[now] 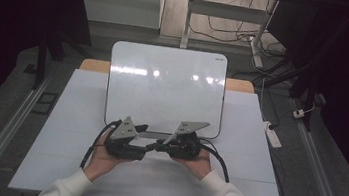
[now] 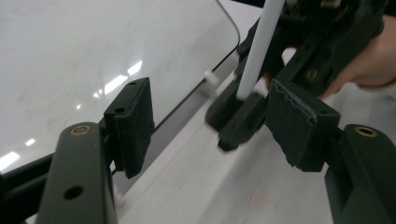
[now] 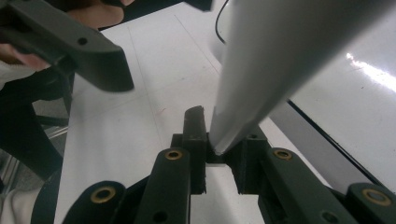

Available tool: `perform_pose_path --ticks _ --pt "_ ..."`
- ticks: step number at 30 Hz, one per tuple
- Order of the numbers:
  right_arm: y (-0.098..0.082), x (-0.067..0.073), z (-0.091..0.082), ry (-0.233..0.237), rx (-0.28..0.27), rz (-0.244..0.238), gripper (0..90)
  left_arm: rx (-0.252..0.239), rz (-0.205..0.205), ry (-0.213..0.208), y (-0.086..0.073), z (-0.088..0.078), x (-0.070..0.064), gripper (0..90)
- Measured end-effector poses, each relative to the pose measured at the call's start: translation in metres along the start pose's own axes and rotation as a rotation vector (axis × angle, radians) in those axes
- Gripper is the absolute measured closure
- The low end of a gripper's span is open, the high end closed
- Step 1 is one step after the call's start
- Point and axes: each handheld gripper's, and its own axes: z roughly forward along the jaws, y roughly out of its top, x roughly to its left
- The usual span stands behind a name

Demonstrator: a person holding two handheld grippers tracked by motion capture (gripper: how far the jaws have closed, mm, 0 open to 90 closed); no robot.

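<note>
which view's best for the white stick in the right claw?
Left gripper view: the white stick shows as a thin rod, its lower end clamped in the right claw. Right gripper view shows it close and blurred. High view: too small to make out.

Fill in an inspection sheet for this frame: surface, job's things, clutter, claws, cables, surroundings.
Surface: white table top, bare wood strip at its far edge.
Job's things: whiteboard flat on the table; white marker.
Clutter: nothing seen.
Claws: right claw shut on the marker; left claw open, jaws either side of the marker's black end.
Cables: one black cable trails from each claw; loose wires on the floor beyond.
Surroundings: power strip right of the table, desk legs behind, dark sides.
</note>
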Motion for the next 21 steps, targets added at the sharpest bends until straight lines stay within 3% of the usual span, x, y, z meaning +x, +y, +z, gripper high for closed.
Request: perform_pose_path --ticks 9,14,21 --pt "0.000 0.000 0.000 0.007 -0.004 0.013 77.5 -0.016 0.024 -0.060 0.017 0.023 -0.005 42.7" --pt "-0.001 0.000 0.002 0.010 -0.001 0.015 77.6 -0.015 0.035 -0.110 0.021 0.031 -0.006 56.9" --pt "-0.001 0.000 0.002 0.014 -0.001 0.029 77.6 -0.018 0.065 -0.120 0.022 0.033 -0.007 78.7"
